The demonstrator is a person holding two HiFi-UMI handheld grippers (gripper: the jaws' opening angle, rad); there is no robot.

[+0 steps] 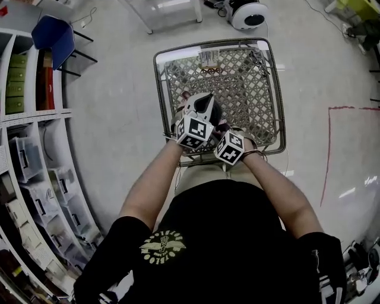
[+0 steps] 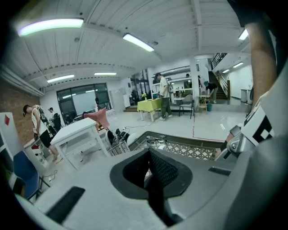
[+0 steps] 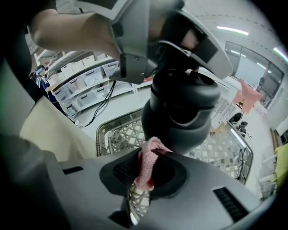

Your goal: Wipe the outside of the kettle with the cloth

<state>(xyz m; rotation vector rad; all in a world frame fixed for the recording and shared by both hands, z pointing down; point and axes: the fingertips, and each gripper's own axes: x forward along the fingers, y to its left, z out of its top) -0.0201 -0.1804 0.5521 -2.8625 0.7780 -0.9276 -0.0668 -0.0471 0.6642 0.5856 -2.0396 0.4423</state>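
Note:
A small dark kettle (image 3: 181, 112) hangs in the air over the mesh table. My left gripper (image 3: 180, 49) holds it from above. In the head view the kettle (image 1: 215, 113) shows only as a dark shape under the left gripper (image 1: 206, 107). In the left gripper view that gripper (image 2: 153, 173) has its black pads closed together, and the kettle is hidden below them. My right gripper (image 3: 144, 179) is shut on a pink cloth (image 3: 147, 165). The cloth's upper end touches the kettle's lower side. In the head view the right gripper (image 1: 219, 127) sits just right of the left one.
A metal table with a lattice top (image 1: 279, 119) stands under both grippers. Storage shelves with bins (image 1: 35, 160) curve along the left. A blue chair (image 1: 54, 37) and a round white device (image 1: 248, 15) are farther off. A red line (image 1: 328, 154) marks the floor on the right.

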